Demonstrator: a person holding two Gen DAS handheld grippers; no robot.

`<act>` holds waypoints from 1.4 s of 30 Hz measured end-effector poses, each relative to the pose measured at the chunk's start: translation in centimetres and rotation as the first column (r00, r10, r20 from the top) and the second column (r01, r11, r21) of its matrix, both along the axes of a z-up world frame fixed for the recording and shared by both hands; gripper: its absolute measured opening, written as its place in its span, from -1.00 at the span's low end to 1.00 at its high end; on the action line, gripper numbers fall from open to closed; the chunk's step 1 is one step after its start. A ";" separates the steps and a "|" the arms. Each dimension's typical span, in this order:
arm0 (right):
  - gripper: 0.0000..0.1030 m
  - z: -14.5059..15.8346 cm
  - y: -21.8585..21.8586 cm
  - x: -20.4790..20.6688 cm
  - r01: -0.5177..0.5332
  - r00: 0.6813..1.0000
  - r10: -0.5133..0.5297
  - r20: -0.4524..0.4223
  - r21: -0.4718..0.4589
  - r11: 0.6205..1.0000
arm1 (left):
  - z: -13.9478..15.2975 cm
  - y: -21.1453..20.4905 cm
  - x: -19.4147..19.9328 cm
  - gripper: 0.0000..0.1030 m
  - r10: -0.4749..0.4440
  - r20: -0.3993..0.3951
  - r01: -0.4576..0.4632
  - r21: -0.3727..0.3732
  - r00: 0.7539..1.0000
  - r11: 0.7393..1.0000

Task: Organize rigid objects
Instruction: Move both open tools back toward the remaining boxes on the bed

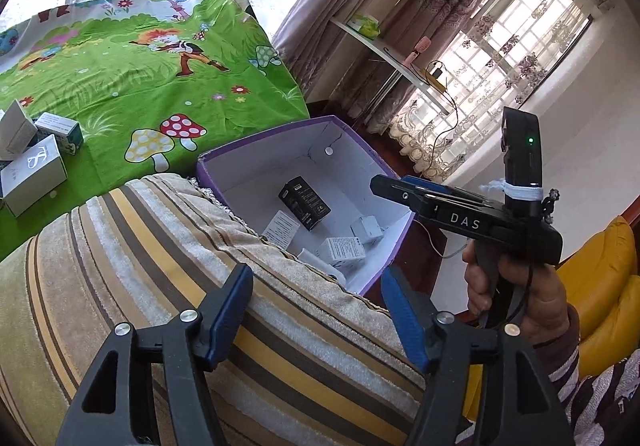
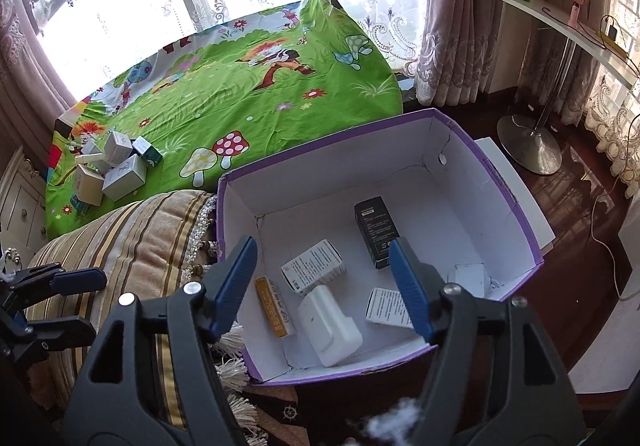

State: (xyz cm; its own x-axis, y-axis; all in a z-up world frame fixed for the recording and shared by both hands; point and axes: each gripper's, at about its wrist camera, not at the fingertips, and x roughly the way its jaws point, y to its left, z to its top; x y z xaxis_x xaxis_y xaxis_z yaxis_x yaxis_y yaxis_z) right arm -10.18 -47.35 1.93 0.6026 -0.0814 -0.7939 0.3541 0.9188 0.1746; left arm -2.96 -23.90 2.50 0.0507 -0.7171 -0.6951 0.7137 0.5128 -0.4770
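Both tools empty, jaws spread wide. Right tool point(image 2: 324, 286) hangs above the purple box point(image 2: 504, 173), which sits beside a striped cushion point(image 2: 132, 238). Left tool point(image 1: 316, 310) hovers over that cushion, aimed toward the box.

Already in the box: a black carton point(image 2: 376, 230), a white printed carton point(image 2: 314, 266), a narrow yellow carton point(image 2: 272, 304), a white plastic piece point(image 2: 330, 326), and another small white carton point(image 2: 388, 308). All lie flat or tilted on the box floor, loosely scattered.

Left to sort: a pile of small cartons point(image 2: 114, 173) on the green cartoon cloth point(image 2: 240, 101), well apart from the box, on the far left of the cloth. They lean against one another, some on edge.

Handling, as judged: thin cardboard cartons, light, stiff along edges but easy to dent on the broad faces if squeezed hard. Glossy print may slip a little against the pads. Best hold looks like across the two narrower opposite faces, near the middle of the length, so the carton does not swing. Take the topmost or outermost one first; pulling a lower one would likely topple its neighbours. Contents unknown, so weight may vary.
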 end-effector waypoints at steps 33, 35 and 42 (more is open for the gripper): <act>0.46 -0.4 7.3 5.2 -0.236 0.971 0.237 -0.019 0.028 0.971 | -0.7 22.2 8.2 0.43 0.561 -0.014 -0.561 -0.009 0.828 0.828; 0.48 -0.4 7.6 5.8 -0.244 0.969 0.244 -0.022 0.029 0.969 | -0.8 23.5 8.9 0.47 0.585 -0.011 -0.585 -0.001 0.811 0.811; 0.51 -0.3 9.6 8.1 -0.289 0.956 0.290 -0.037 0.020 0.957 | -1.2 25.5 11.1 0.60 0.607 0.041 -0.608 0.060 0.794 0.792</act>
